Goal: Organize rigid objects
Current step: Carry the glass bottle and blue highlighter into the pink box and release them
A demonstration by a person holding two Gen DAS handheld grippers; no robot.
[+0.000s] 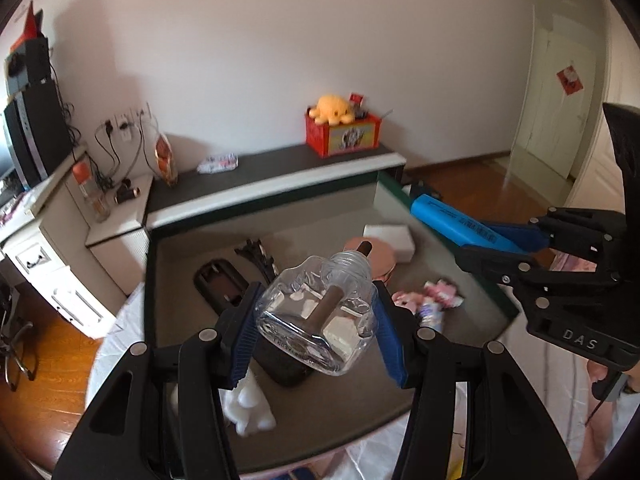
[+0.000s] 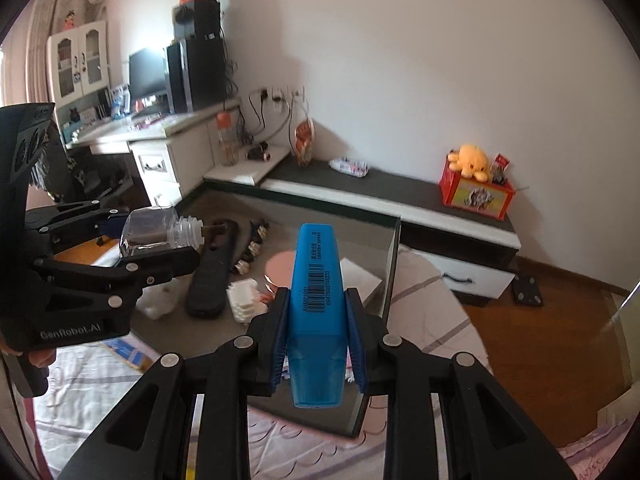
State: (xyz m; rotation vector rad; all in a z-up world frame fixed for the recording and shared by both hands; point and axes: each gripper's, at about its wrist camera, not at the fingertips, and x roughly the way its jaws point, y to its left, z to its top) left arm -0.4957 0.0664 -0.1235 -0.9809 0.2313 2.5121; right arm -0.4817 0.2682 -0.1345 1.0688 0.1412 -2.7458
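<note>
Jaws of the left gripper [image 1: 316, 320] pinch a clear bottle [image 1: 320, 312], neck pointing forward over the grey tray [image 1: 180, 236]; the right gripper [image 2: 318, 336] clamps a blue highlighter [image 2: 316, 300] lengthwise, nearer the tray's right rim.

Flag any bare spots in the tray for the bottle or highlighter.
Bare: the tray's back strip under the dark ledge, and the front right corner beyond the pink wrappers. Crowded: the middle, where the black case, black clips, pink disc and white blocks cluster.
</note>
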